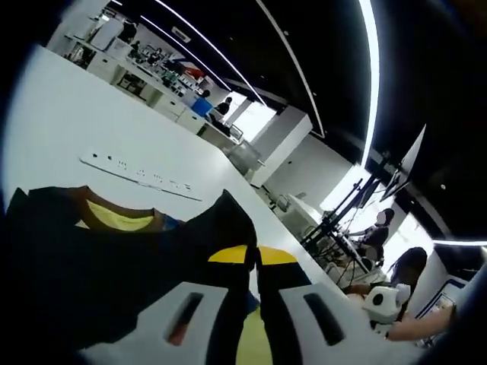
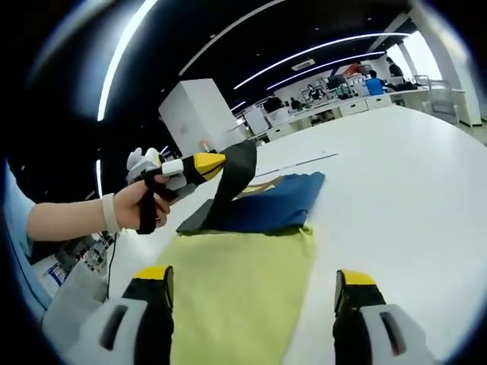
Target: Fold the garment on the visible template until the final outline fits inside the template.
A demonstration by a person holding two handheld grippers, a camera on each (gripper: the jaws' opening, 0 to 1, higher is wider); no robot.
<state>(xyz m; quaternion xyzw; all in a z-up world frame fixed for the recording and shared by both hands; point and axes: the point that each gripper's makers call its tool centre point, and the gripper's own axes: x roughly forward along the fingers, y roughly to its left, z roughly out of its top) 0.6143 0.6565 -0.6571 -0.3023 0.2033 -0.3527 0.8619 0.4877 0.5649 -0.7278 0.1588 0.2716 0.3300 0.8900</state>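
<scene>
No writing to read here: the long white strip (image 1: 141, 176) lying on the table (image 1: 68, 114) carries small dark marks, too small to make out, and the garment (image 2: 259, 205) bears no legible print.

Now the tools. In the left gripper view, the left gripper (image 1: 253, 258) has its yellow-tipped jaws pinched together on a dark flap of the garment (image 1: 114, 258), the cloth running up between the two white jaws. The dark fabric spreads away to the left, with a brown collar band (image 1: 95, 217) and a yellow lining showing inside the neck.

From the right gripper view, that same left gripper (image 2: 199, 163) comes in from the left, held in a person's hand (image 2: 141, 204), lifting a dark corner up off the table (image 2: 396, 175) so the cloth hangs down in a fold. Under and in front of it lies the yellow-green template (image 2: 236, 296), flat on the white surface, and the blue-and-dark garment sits across the template's far end.

The right gripper (image 2: 255, 285) stands wide apart, its two yellow-tipped jaws either side of the template's near part, one low at the left, one low at the right. Nothing is held between them; whether the tips touch the sheet I cannot tell.

Far back, desks and seated people.
</scene>
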